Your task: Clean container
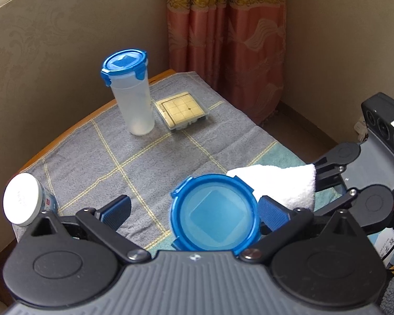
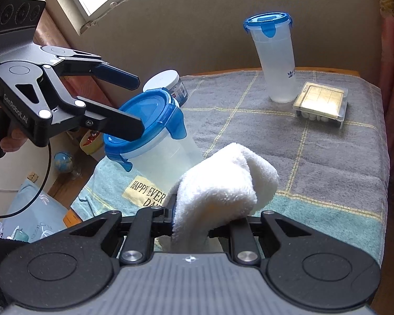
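Note:
A clear tumbler with a blue clip lid (image 1: pixel 214 216) (image 2: pixel 144 120) leans tilted over the near part of the table. My left gripper (image 1: pixel 194 207) (image 2: pixel 138 105) is open around its lid. One finger (image 2: pixel 123 124) lies against the lid, while the other finger (image 1: pixel 117 210) stands well clear. My right gripper (image 2: pixel 210 207) (image 1: pixel 315 181) is shut on a white cloth (image 2: pixel 223 183) (image 1: pixel 281 183), which hides its fingertips. The cloth bulges against the tumbler's lower side.
A second blue-lidded tumbler (image 1: pixel 130 94) (image 2: pixel 274 57) stands upright at the back. Beside it lies a small clear box with a grid card (image 1: pixel 182 113) (image 2: pixel 321 105). A white-capped jar (image 1: pixel 22 202) (image 2: pixel 165 82) sits near the left edge. A grey checked towel (image 1: pixel 149 157) (image 2: pixel 328 170) covers the table.

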A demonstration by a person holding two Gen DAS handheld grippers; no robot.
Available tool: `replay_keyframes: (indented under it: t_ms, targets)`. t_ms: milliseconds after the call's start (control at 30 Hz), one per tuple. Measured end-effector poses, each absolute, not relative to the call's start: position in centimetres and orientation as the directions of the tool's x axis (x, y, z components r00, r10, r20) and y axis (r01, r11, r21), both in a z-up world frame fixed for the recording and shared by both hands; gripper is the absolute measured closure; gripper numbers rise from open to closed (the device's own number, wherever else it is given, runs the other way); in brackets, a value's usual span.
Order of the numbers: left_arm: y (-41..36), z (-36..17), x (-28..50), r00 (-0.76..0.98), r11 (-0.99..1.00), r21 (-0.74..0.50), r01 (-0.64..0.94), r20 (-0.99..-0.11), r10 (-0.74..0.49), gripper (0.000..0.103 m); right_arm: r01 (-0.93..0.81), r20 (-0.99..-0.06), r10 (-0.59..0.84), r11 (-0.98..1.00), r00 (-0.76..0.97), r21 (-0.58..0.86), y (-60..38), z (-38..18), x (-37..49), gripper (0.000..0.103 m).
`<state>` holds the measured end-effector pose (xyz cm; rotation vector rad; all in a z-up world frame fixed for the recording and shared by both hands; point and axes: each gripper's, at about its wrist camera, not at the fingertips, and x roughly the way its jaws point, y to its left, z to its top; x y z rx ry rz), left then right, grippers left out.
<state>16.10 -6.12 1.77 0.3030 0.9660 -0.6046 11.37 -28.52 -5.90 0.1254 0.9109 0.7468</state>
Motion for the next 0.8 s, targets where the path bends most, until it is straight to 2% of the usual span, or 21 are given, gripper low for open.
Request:
replay_keyframes:
  t_ms: [333, 400, 433, 467, 600, 800]
  targets:
    - [-7.5, 0.8, 15.8, 0.411, 0.782, 0.029, 0.623, -0.863, -0.295, 0.003, -0.534, -0.66, 0.637, 0.746, 0.398, 0.399, -29.1, -5.6, 11.1, 0.08]
    - [-7.6, 0.6, 15.9, 0.406, 0.778, 0.034, 0.628, -0.867, -0.289, 0.011, -0.534, -0.657, 0.638, 0.746, 0.401, 0.398, -29.2, -5.6, 11.0, 0.08]
    - [-7.6, 0.6, 16.1, 0.398, 0.779, 0.029, 0.627, -0.871, -0.289, 0.021, -0.534, -0.657, 0.638, 0.746, 0.402, 0.398, -29.3, -5.6, 11.0, 0.08]
    - [-7.5, 0.6, 16.2, 0.396, 0.777, 0.029, 0.629, -0.872, -0.288, 0.025, -0.533, -0.657, 0.637, 0.747, 0.403, 0.397, -29.3, -5.5, 11.0, 0.08]
    - [-7.4, 0.5, 16.3, 0.387, 0.769, 0.03, 0.638, -0.877, -0.286, 0.027, -0.53, -0.658, 0.634, 0.75, 0.406, 0.395, -29.5, -5.5, 11.0, 0.08]
    - [-7.6, 0.7, 16.4, 0.357, 0.656, 0.079, 0.75, -0.884, -0.301, 0.027, -0.531, -0.66, 0.631, 0.752, 0.408, 0.39, -29.5, -5.4, 11.0, 0.08]
